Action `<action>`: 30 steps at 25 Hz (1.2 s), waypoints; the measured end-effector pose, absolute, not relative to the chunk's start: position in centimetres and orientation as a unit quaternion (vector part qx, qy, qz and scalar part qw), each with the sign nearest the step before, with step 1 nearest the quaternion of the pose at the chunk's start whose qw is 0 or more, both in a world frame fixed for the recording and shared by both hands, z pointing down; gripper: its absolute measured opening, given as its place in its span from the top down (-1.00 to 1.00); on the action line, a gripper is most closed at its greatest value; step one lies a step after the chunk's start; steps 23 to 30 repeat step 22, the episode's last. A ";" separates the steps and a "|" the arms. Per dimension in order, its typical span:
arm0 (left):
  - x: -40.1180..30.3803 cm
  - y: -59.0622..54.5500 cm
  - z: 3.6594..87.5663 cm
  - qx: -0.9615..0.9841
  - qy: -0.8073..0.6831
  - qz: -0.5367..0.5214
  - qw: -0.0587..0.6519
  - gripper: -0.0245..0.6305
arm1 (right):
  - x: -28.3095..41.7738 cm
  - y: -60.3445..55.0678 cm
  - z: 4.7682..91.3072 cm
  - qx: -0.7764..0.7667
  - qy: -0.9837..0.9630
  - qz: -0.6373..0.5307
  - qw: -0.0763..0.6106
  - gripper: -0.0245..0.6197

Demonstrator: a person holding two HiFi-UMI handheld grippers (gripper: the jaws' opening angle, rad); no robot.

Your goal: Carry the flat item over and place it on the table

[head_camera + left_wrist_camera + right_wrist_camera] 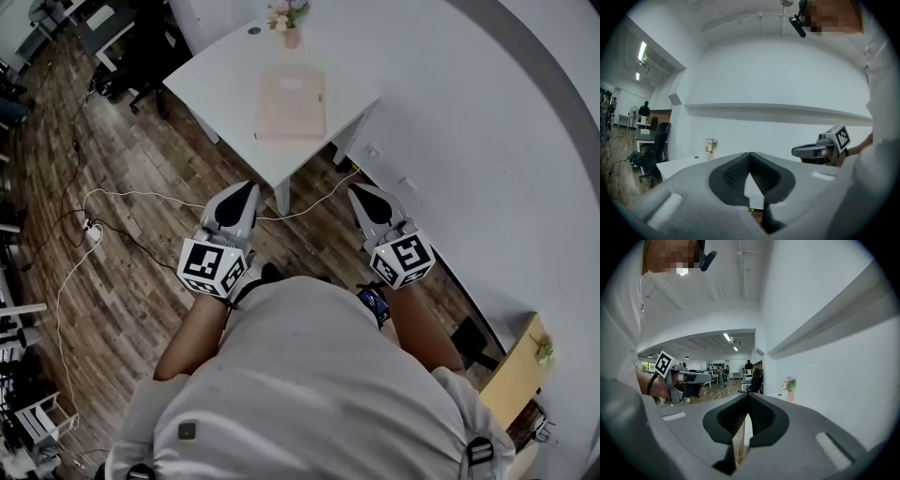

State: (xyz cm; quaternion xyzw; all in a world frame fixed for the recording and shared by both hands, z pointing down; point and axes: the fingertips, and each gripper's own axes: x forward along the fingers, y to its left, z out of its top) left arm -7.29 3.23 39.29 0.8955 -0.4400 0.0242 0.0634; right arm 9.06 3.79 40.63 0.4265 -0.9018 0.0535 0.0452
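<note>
A flat pink item (291, 105) lies on the white table (225, 66), ahead of me. A small vase of flowers (291, 23) stands at the table's far edge. My left gripper (247, 187) and right gripper (355, 191) are held side by side close to my body, short of the table and above the wood floor. Both point toward the table. In the left gripper view, the left gripper (750, 155) has its tips together with nothing between them. The right gripper (748, 396) is likewise shut and empty in its own view.
White cables and a power strip (92, 232) trail across the wood floor at left. A black office chair (141, 56) stands left of the table. A white curved wall runs along the right, with a wooden cabinet (516, 375) at its foot.
</note>
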 end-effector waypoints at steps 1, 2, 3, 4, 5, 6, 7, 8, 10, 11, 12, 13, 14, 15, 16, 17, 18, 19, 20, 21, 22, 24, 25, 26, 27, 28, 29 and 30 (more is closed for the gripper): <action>-6.6 3.5 39.4 0.895 -0.440 0.026 0.063 0.93 | 9.9 4.0 40.6 0.425 -0.903 0.053 0.045 0.90; -5.9 3.7 39.5 0.895 -0.441 0.028 0.062 0.93 | 10.6 4.2 40.6 0.422 -0.904 0.051 0.044 0.90; -5.3 3.9 39.7 0.895 -0.442 0.031 0.061 0.93 | 11.3 4.4 40.6 0.419 -0.905 0.050 0.043 0.90; -4.7 4.2 39.9 0.894 -0.443 0.033 0.061 0.93 | 11.8 4.7 40.7 0.417 -0.907 0.049 0.042 0.90; -4.2 4.4 40.1 0.893 -0.445 0.034 0.063 0.93 | 12.4 5.0 40.8 0.414 -0.908 0.049 0.042 0.90; -3.8 4.8 40.1 0.892 -0.446 0.032 0.068 0.93 | 12.9 5.4 40.9 0.411 -0.909 0.050 0.042 0.90; -3.2 5.2 40.1 0.891 -0.447 0.026 0.075 0.93 | 13.4 5.8 41.0 0.408 -0.910 0.052 0.041 0.90; -2.7 5.6 39.9 0.891 -0.446 0.021 0.081 0.93 | 13.8 6.2 41.2 0.406 -0.911 0.054 0.041 0.90; -1.3 6.2 39.7 0.892 -0.444 0.017 0.081 0.93 | 14.8 6.7 41.5 0.404 -0.912 0.057 0.043 0.90; -0.6 6.4 39.8 0.892 -0.444 0.019 0.079 0.93 | 15.2 6.8 41.7 0.403 -0.912 0.059 0.044 0.90; 0.0 6.6 39.8 0.893 -0.443 0.021 0.078 0.93 | 15.6 6.9 41.8 0.402 -0.913 0.062 0.043 0.90; 0.4 6.7 40.0 0.893 -0.443 0.023 0.079 0.93 | 16.0 7.0 42.0 0.401 -0.913 0.064 0.043 0.90; 0.9 6.9 40.1 0.893 -0.442 0.025 0.079 0.93 | 16.3 7.2 42.1 0.400 -0.913 0.066 0.043 0.90; 1.2 7.1 40.2 0.893 -0.442 0.026 0.078 0.93 | 16.7 7.3 42.3 0.399 -0.913 0.066 0.043 0.90; 1.6 7.2 40.3 0.893 -0.442 0.027 0.078 0.93 | 17.1 7.4 42.4 0.400 -0.913 0.067 0.043 0.90; 1.9 7.3 40.4 0.893 -0.442 0.027 0.078 0.93 | 17.5 7.5 42.4 0.401 -0.913 0.067 0.043 0.90; 2.3 7.4 40.5 0.894 -0.441 0.027 0.078 0.93 | 17.9 7.5 42.3 0.403 -0.912 0.067 0.042 0.90; 2.6 7.5 40.5 0.895 -0.440 0.026 0.076 0.93 | 18.3 7.6 42.3 0.404 -0.911 0.067 0.040 0.90; 2.9 7.4 40.4 0.895 -0.438 0.025 0.074 0.93 | 18.6 7.6 42.2 0.405 -0.911 0.067 0.039 0.90; 3.2 7.4 40.4 0.896 -0.437 0.024 0.072 0.93 | 18.9 7.5 42.2 0.406 -0.911 0.066 0.037 0.90; 3.5 7.3 40.3 0.897 -0.435 0.023 0.070 0.93 | 19.2 7.4 42.2 0.406 -0.911 0.065 0.036 0.90; 3.5 7.3 40.3 0.897 -0.435 0.023 0.070 0.93 | 19.2 7.4 42.2 0.406 -0.911 0.065 0.036 0.90; 3.5 7.3 40.3 0.897 -0.435 0.023 0.070 0.93 | 19.2 7.4 42.2 0.406 -0.911 0.065 0.036 0.90; 3.5 7.3 40.3 0.897 -0.435 0.023 0.070 0.93 | 19.2 7.4 42.2 0.406 -0.911 0.065 0.036 0.90; 3.5 7.3 40.3 0.897 -0.435 0.023 0.070 0.93 | 19.2 7.4 42.2 0.406 -0.911 0.065 0.036 0.90; 3.5 7.3 40.3 0.897 -0.435 0.023 0.070 0.93 | 19.2 7.4 42.2 0.406 -0.911 0.065 0.036 0.90; 3.5 7.3 40.3 0.897 -0.435 0.023 0.070 0.93 | 19.2 7.4 42.2 0.406 -0.911 0.065 0.036 0.90; 3.5 7.3 40.3 0.897 -0.435 0.023 0.070 0.93 | 19.2 7.4 42.2 0.406 -0.911 0.065 0.036 0.90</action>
